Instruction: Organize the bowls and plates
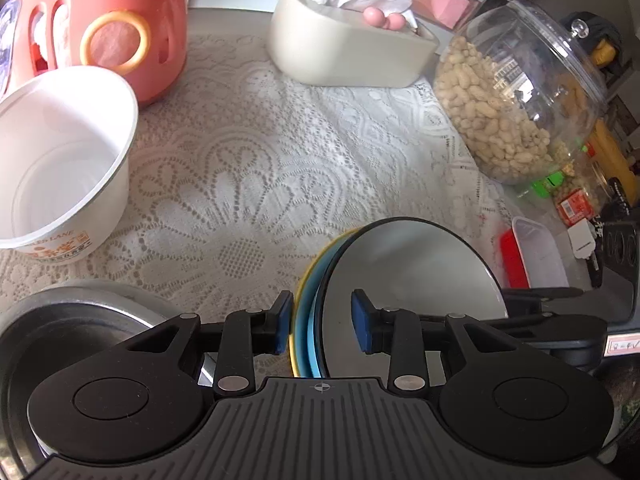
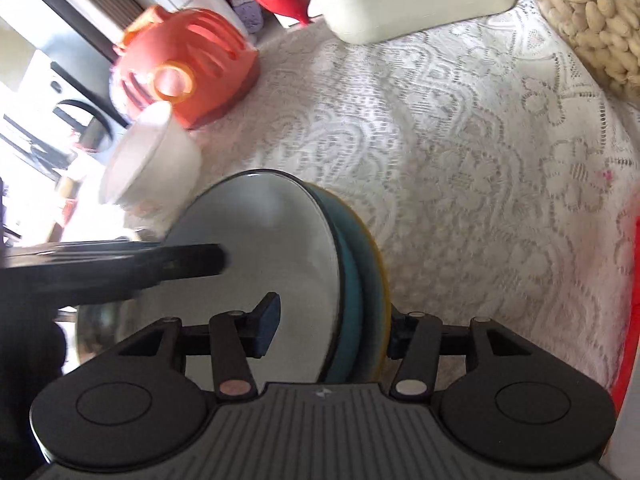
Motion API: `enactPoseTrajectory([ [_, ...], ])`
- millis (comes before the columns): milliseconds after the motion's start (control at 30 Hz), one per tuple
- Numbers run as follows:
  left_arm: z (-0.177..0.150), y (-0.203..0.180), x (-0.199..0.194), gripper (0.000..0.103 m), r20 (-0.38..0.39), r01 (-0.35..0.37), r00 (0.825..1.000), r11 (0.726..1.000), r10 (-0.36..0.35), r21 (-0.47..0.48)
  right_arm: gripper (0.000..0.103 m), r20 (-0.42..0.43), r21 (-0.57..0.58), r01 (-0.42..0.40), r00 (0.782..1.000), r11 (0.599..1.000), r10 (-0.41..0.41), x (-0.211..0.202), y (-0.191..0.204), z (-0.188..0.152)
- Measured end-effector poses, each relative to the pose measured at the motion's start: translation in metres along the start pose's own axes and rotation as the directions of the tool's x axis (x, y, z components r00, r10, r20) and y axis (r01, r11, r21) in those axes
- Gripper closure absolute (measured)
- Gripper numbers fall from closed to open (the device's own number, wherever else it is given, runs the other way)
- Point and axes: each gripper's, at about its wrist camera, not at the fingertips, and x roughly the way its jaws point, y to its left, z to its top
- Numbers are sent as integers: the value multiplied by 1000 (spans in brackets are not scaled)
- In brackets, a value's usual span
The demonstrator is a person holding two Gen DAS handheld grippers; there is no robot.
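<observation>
Left wrist view, going left to right: a steel bowl (image 1: pixel 76 320) sits low, just left of the left gripper (image 1: pixel 322 320), and a white paper bowl (image 1: pixel 60 160) stands farther out on that side. Ahead, the lace cloth (image 1: pixel 260 160) lies bare up to a cream tissue box (image 1: pixel 344 52); a peanut jar (image 1: pixel 516 96) stands ahead to the right.

The left gripper's fingers straddle the rim of a stack of plates (image 1: pixel 400 280), a grey plate over a blue and a yellow one. The left pad looks to touch the yellow edge; the right pad sits on the grey face with a gap, so the jaws look spread, not pinching.

In the right wrist view, the right gripper (image 2: pixel 332 328) straddles the opposite rim of the same stack. Its left pad is well apart from the grey face, its right finger is hidden behind the yellow plate; I cannot tell if it grips.

Risk, as I judge it: neither tong clamps firmly, so a lift could let the stack tilt and the upper plates slide off. Crowding also matters: the steel bowl and paper bowl hem in the left, the jar and a red-lidded box (image 1: pixel 528 252) the right. The open room is the bare cloth straight ahead.
</observation>
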Motion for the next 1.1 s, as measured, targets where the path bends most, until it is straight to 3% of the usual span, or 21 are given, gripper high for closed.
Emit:
enactPoseTrajectory([
  [167, 3, 6, -12, 68, 21, 17, 1000, 999, -16, -38, 52, 41, -42, 31, 999, 999, -30, -11, 3, 4],
  [267, 21, 16, -43, 68, 97, 46, 995, 992, -35, -115, 52, 123, -117, 144, 984, 983, -129, -34, 18, 13],
  [333, 44, 26, -68, 68, 177, 34, 984, 983, -1, -181, 52, 201, -185, 224, 962, 957, -186, -52, 37, 25],
  [400, 65, 38, -88, 68, 279, -15, 958, 982, 69, -191, 51, 293, -267, 307, 929, 913, -227, -65, 63, 40],
  [467, 74, 57, -99, 66, 361, -115, 912, 966, 195, -231, 44, 371, -330, 376, 895, 866, -247, -67, 91, 55],
  [500, 74, 72, -102, 67, 380, -180, 882, 944, 279, -277, 32, 390, -358, 392, 887, 847, -246, -65, 104, 61],
  [533, 70, 85, -103, 67, 378, -227, 862, 923, 339, -312, 28, 395, -385, 392, 888, 836, -235, -60, 115, 67],
  [600, 62, 116, -102, 67, 334, -288, 849, 889, 409, -356, 28, 370, -412, 366, 904, 835, -214, -44, 132, 79],
  [733, 55, 157, -92, 67, 231, -346, 862, 857, 451, -382, 28, 258, -385, 252, 953, 888, -159, -4, 149, 100],
  [800, 57, 167, -78, 67, 173, -394, 856, 832, 486, -390, 28, 180, -348, 167, 978, 922, -109, 22, 158, 111],
  [867, 59, 175, -64, 67, 135, -390, 869, 826, 477, -406, 29, 111, -287, 104, 991, 952, -75, 49, 163, 121],
  [967, 57, 184, -52, 67, 93, -365, 891, 825, 444, -432, 46, 15, -211, 66, 998, 975, -64, 89, 168, 127],
  [1033, 54, 186, -49, 68, 93, -302, 920, 839, 381, -453, 70, -49, -179, 42, 997, 983, -51, 111, 169, 126],
  [1100, 50, 180, -55, 70, 130, -198, 949, 860, 289, -470, 73, -93, -144, -2, 996, 990, -12, 119, 165, 122],
])
